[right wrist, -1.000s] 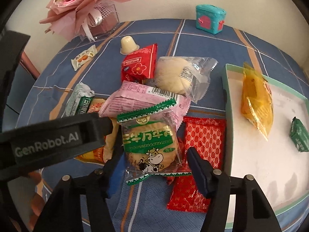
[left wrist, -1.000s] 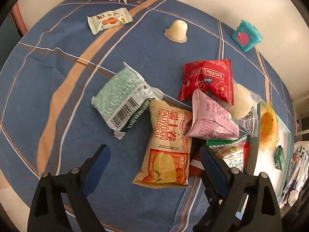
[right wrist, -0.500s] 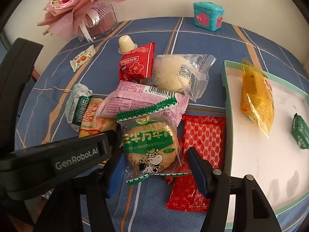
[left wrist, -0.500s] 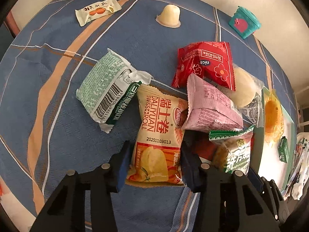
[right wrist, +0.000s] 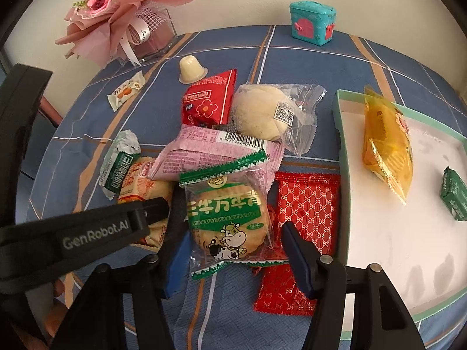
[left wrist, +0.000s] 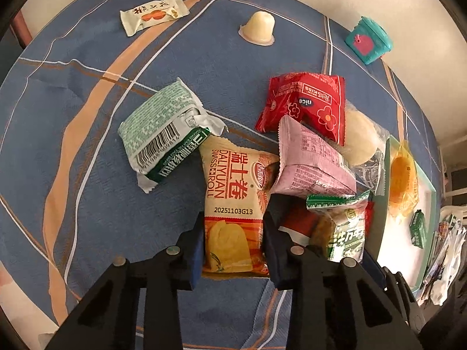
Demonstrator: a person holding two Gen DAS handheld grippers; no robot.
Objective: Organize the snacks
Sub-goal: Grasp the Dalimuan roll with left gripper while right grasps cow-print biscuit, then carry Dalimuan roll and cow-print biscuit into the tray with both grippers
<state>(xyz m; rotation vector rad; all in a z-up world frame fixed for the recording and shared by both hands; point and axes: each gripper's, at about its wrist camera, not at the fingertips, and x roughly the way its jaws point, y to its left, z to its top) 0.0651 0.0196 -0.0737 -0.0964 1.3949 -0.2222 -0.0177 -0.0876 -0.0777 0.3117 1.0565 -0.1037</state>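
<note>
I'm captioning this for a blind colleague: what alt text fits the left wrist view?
The left gripper is shut on a yellow Swiss roll packet at the near edge of a snack pile on a blue tablecloth. Green, pink and red packets lie beyond.

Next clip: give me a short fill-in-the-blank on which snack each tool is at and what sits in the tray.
1. The left tool is shut on the ____ roll packet.
2. The right tool straddles the cookie pack with the ____ trim.
3. The tray holds an orange pack and a small ____ one.

Missing: Swiss; green; green
</note>
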